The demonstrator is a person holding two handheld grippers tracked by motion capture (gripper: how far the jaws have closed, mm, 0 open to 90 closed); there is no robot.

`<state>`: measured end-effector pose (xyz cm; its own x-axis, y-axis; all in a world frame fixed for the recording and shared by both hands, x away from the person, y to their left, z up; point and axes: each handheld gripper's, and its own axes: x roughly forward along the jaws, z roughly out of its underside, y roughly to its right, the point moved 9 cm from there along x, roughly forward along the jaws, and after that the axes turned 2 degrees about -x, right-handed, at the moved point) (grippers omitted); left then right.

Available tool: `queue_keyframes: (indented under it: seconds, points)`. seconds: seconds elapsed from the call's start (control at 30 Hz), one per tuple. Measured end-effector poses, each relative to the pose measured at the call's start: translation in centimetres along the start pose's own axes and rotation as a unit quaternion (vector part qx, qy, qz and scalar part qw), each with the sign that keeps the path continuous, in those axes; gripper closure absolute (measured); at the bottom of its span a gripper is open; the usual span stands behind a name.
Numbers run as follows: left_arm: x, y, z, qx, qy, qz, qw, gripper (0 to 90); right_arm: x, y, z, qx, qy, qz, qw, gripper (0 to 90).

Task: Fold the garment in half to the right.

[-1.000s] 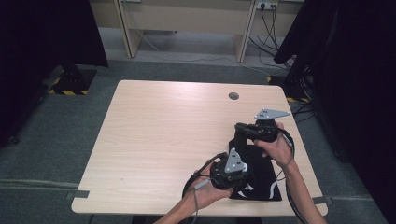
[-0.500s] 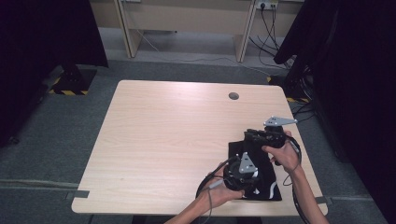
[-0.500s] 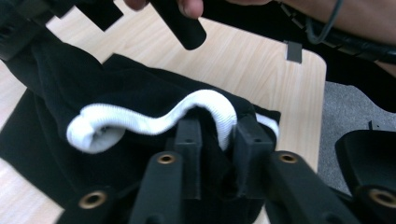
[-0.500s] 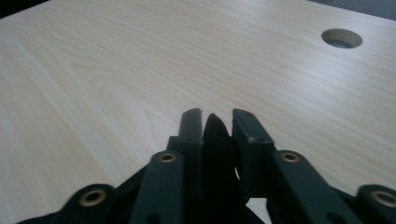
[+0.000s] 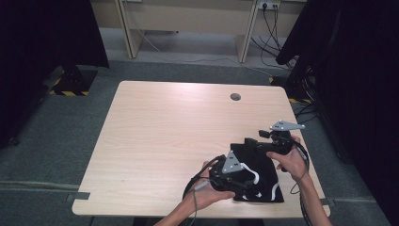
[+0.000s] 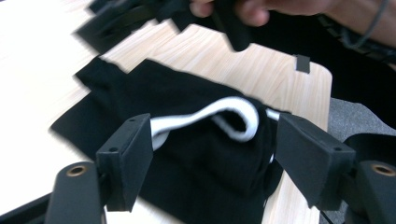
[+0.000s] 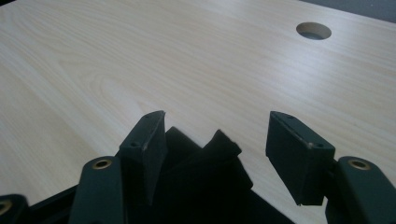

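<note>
A black garment (image 5: pixel 266 162) with white drawstrings (image 5: pixel 255 178) lies crumpled at the near right of the table (image 5: pixel 164 132). My left gripper (image 5: pixel 245 181) is low over its near part. Its jaws stand open on either side of a raised fold of the black garment (image 6: pixel 187 88) and a loop of white drawstring (image 6: pixel 233 109); my left gripper (image 6: pixel 215 135) grips nothing. My right gripper (image 5: pixel 250 141) is at the garment's far edge. It is open too, with a pointed corner of the black garment (image 7: pixel 205 177) lying between the jaws of my right gripper (image 7: pixel 217 126).
A round cable hole (image 5: pixel 235 97) (image 7: pixel 314 30) sits near the table's far edge. Bare wood stretches to the left and far side. The table's right edge (image 6: pixel 322 88) runs close beside the garment. Cables trail from both grippers off the near edge.
My right gripper has drifted to the right and nearer the front edge. My left gripper moved right over the garment, then eased back a little.
</note>
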<state>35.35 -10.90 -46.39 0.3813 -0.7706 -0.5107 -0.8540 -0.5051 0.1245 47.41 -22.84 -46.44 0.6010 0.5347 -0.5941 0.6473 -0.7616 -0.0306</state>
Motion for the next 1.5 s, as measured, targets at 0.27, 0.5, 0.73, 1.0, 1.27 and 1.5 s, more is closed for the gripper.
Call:
queue_keyframes:
  seconds: [0.27,0.5,0.73,1.0,1.27,1.5]
  points:
    - [0.9,-2.7,3.9,-0.040,-0.049,-0.034,0.9974,24.9,-0.6,-0.8,2.7,0.005,-0.036,0.006,0.9993,36.9]
    - [2.4,-2.3,5.2,-0.049,-0.064,-0.030,0.9963,20.3,-2.0,-0.3,5.4,0.018,-0.038,0.021,0.9989,36.9]
    - [3.6,-2.2,6.4,-0.009,-0.099,-0.056,0.9935,18.2,-2.6,-0.4,8.6,0.003,-0.080,0.033,0.9963,38.5]
    - [3.1,-2.3,6.7,-0.004,-0.110,-0.071,0.9913,18.4,-1.9,-1.2,9.9,-0.013,-0.091,0.044,0.9948,39.2]
    - [0.3,-3.8,8.2,-0.016,-0.116,-0.082,0.9897,18.1,-0.2,-3.3,8.9,-0.022,-0.084,0.030,0.9958,39.1]
    - [-2.9,-6.5,9.8,-0.031,-0.116,-0.105,0.9872,17.3,2.7,-6.2,7.0,-0.038,-0.080,0.015,0.9959,39.2]
